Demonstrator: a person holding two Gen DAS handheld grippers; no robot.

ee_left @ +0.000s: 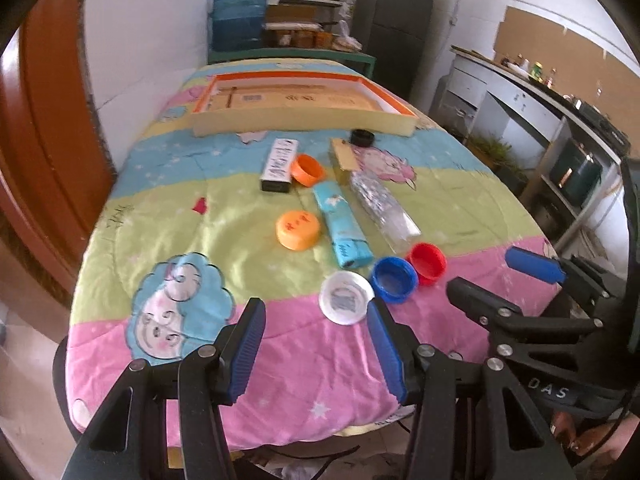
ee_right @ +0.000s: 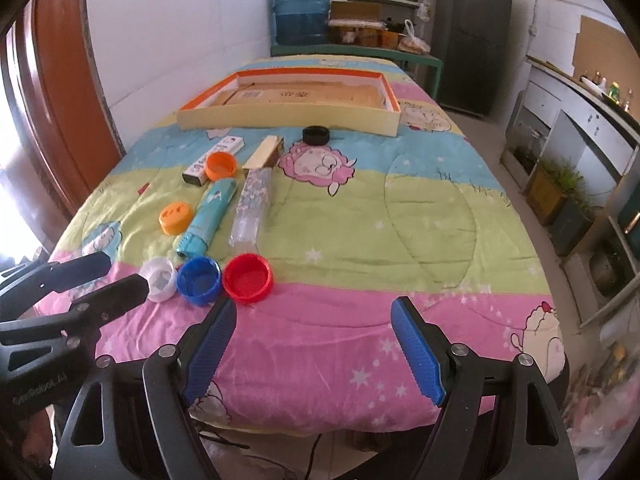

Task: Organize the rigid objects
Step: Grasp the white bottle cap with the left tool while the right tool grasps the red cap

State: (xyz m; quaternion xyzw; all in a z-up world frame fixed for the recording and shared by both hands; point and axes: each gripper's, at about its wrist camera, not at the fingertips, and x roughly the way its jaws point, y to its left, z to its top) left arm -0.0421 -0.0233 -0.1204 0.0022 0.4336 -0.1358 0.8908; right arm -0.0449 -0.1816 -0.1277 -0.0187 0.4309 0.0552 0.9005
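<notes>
Near the front of the bedspread-covered table (ee_left: 168,208) lie a white lid (ee_left: 346,298), a blue lid (ee_left: 394,279) and a red lid (ee_left: 426,262) in a row. Behind them are two orange lids (ee_left: 298,229), a teal box (ee_left: 342,226), a clear plastic pack (ee_left: 382,208), a white box (ee_left: 279,165), a tan box (ee_left: 344,156) and a black lid (ee_left: 362,137). My left gripper (ee_left: 316,312) hovers open just in front of the white lid. My right gripper (ee_right: 314,308) is open over bare pink cloth, right of the red lid (ee_right: 247,278).
A shallow cardboard tray with an orange rim (ee_right: 288,120) lies across the far end of the table. Behind it stand a blue water jug (ee_right: 301,10), shelves and a dark fridge (ee_right: 470,36). A red-brown door (ee_left: 44,120) is at the left, with counters at the right.
</notes>
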